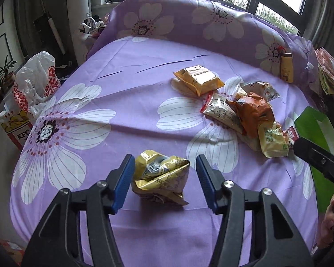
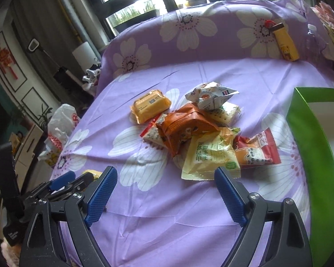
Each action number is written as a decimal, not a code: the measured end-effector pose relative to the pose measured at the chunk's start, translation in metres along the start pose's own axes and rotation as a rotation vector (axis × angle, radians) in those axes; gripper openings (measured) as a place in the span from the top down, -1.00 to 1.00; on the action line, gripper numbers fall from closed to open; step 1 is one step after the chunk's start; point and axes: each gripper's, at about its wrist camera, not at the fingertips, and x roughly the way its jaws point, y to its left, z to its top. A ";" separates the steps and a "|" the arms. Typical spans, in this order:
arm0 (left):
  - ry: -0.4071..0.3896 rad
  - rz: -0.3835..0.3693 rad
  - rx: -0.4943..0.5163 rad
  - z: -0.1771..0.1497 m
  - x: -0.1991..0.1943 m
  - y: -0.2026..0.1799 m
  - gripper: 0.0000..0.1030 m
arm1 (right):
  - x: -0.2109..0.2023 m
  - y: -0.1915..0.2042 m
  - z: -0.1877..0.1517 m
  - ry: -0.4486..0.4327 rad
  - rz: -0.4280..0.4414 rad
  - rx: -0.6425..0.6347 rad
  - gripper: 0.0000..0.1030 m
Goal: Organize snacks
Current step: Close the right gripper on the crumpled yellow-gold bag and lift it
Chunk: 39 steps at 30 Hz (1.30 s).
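A crumpled yellow snack packet [image 1: 161,176] lies on the purple flowered cloth [image 1: 133,84] between the open blue pads of my left gripper [image 1: 164,181]; the pads stand apart from it on both sides. A pile of snack packets sits further right: an orange bag [image 2: 184,126], a pale yellow bag [image 2: 210,158], a red packet [image 2: 259,150], a yellow-orange packet [image 2: 150,105] and a white packet [image 2: 211,95]. My right gripper [image 2: 165,191] is open and empty just before the pile. A green box [image 2: 311,155] stands at the right.
A yellow lighter-like item [image 2: 286,42] rests against the raised cloth at the back. A KFC bucket with a plastic bag [image 1: 24,104] stands off the left edge. The left gripper shows at the lower left of the right wrist view [image 2: 62,183].
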 end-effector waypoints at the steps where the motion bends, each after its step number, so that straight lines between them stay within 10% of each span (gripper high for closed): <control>1: 0.003 0.007 0.001 -0.001 0.000 0.000 -0.10 | 0.002 0.003 -0.001 0.009 0.002 -0.003 -0.74; 39: 0.195 -0.241 -0.184 -0.021 0.035 0.042 0.07 | 0.127 0.091 -0.020 0.442 0.299 0.044 -0.13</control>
